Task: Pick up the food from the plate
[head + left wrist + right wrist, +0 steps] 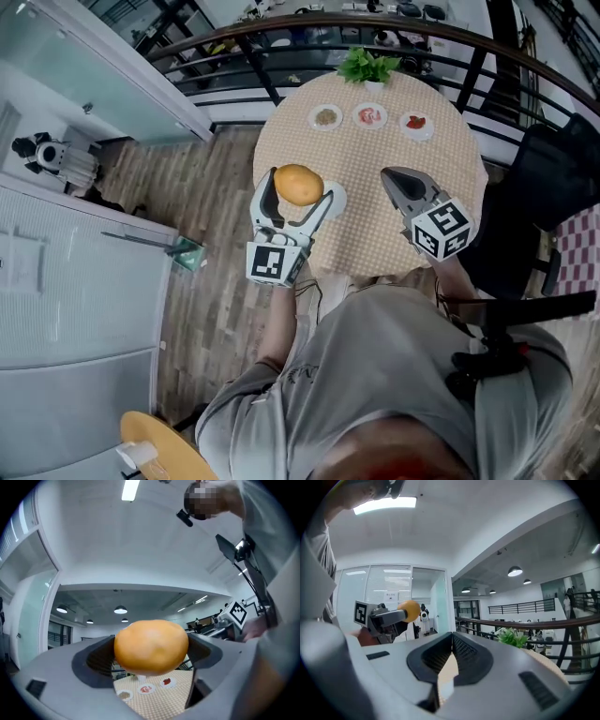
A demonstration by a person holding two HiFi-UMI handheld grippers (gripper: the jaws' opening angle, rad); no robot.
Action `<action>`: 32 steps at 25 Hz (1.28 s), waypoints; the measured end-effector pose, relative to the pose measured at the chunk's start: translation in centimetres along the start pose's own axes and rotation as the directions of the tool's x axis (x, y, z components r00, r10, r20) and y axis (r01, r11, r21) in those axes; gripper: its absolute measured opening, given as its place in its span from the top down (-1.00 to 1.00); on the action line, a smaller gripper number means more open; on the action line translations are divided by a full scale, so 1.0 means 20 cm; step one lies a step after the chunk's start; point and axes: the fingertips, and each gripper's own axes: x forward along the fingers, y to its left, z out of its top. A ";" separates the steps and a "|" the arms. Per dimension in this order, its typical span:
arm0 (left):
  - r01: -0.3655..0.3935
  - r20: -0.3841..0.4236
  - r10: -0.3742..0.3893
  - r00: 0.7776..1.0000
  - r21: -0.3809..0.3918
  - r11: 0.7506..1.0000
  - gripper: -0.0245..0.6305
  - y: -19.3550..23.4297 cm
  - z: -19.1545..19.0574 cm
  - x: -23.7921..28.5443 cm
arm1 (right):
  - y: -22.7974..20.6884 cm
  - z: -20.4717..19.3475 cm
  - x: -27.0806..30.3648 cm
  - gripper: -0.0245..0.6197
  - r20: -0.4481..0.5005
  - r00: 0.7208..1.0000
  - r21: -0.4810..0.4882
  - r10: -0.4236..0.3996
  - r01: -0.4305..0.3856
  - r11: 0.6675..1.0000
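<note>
While the left gripper (pixel 300 192) clamps the round orange food (pixel 151 646) between its jaws, holding it over the white plate (pixel 337 199), the right gripper (pixel 394 180) hangs above the round table (pixel 375 155) with its jaws pressed together on nothing. Three small dishes (pixel 371 115) line the far edge, with a plant (pixel 367 64) behind them.

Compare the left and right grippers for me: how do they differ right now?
The left gripper is shut on the round orange food; the right gripper has its jaws together on nothing. The left gripper is at the white plate; the right gripper is over bare checked tablecloth. Both point toward its far side.
</note>
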 end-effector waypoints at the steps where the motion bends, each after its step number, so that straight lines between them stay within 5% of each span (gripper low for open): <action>1: -0.015 0.021 0.015 1.000 0.007 1.000 -0.56 -0.01 0.07 -0.04 | 0.02 0.03 0.01 0.88 0.012 1.000 -0.012 0.006 -0.006 1.000; 6: -0.043 0.050 0.041 0.998 0.043 0.998 -0.56 0.02 0.21 -0.15 | 0.11 0.09 0.09 0.88 0.038 0.999 -0.043 0.039 -0.037 0.998; 16: -0.076 0.027 0.075 0.997 0.009 0.997 -0.56 0.05 0.15 -0.20 | 0.15 0.07 0.13 0.88 0.000 0.998 -0.044 0.068 -0.068 0.997; 32: -0.070 0.011 0.071 0.997 -0.069 0.995 -0.56 0.08 0.04 -0.22 | 0.08 0.05 0.02 0.88 -0.027 1.000 -0.050 -0.008 0.007 0.999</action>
